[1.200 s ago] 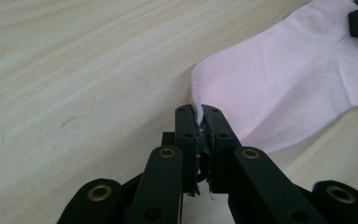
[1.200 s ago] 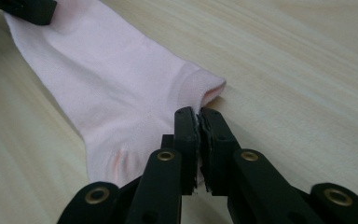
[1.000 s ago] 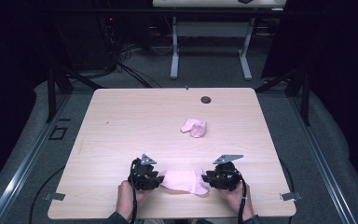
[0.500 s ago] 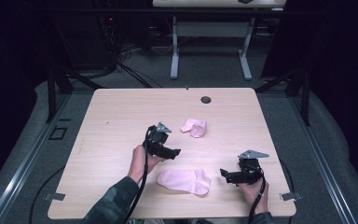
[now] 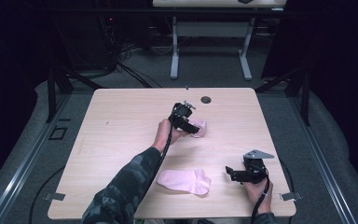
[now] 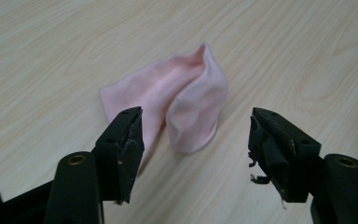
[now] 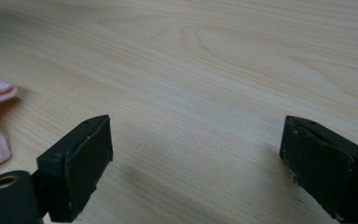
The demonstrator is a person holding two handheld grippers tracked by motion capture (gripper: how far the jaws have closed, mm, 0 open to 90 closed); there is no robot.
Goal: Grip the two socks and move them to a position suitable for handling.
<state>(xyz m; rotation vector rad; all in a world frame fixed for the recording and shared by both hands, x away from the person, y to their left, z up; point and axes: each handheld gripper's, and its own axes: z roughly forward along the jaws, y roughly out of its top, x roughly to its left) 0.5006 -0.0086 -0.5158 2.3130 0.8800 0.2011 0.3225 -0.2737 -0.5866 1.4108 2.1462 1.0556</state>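
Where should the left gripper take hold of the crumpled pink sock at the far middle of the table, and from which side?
Probably at the raised fold of the crumpled sock, where the fabric peaks off the table. The left gripper faces it with open jaws either side; coming from this side and pinching across the ridge suits it, since the flat edges lie flush with the wood.

The high view is lit from above: the table (image 5: 121, 140) is evenly bright, while the room around it falls to near black. The picture is soft and grainy, with no glare. In the left gripper view the light is flat; the sock (image 6: 177, 102) just ahead of the jaws is sharp, the jaws themselves slightly blurred, and faint shadows lie beneath them. The right gripper view shows soft shadows under its jaws and crisp wood grain beyond.
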